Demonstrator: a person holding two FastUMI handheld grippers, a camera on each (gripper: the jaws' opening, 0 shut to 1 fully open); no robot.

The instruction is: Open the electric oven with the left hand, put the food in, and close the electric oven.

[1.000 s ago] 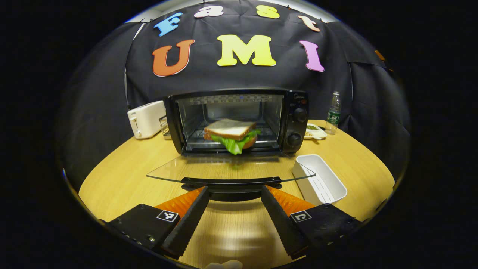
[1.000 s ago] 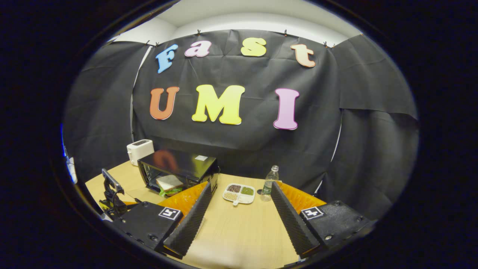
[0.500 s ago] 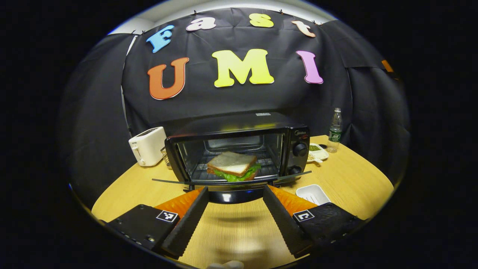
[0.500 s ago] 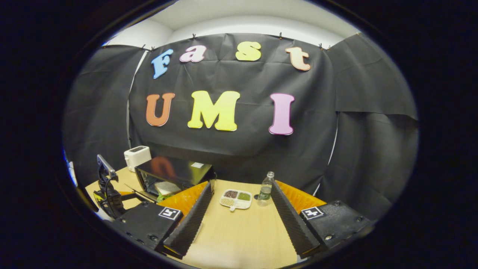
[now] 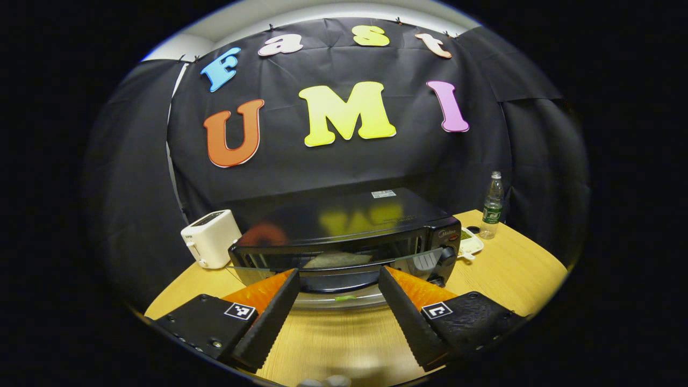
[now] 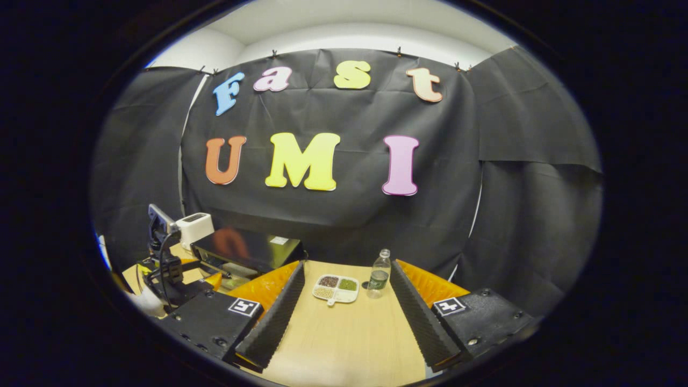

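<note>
Fingers of left gripper (image 5: 337, 279) spread apart, gripping nothing; oven door handle (image 5: 336, 281) lies between the tips, contact not discernible. Electric oven (image 5: 344, 236) at 12 o'clock on counter (image 5: 516, 269), door partly raised. Food hidden behind the door. Right gripper (image 6: 346, 274) fingers parted, empty, over bare counter; sectioned dish (image 6: 336, 287) at 12 o'clock.

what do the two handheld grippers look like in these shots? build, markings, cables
Both are alike: the left gripper and right gripper each have two long wedge-shaped fingers with ribbed inner faces, mounted on black blocks with small screws. Each block carries a square black-and-white marker tag. In the right gripper view, the left gripper appears farther off as a dark frame with black cables and a small camera on top.
</note>
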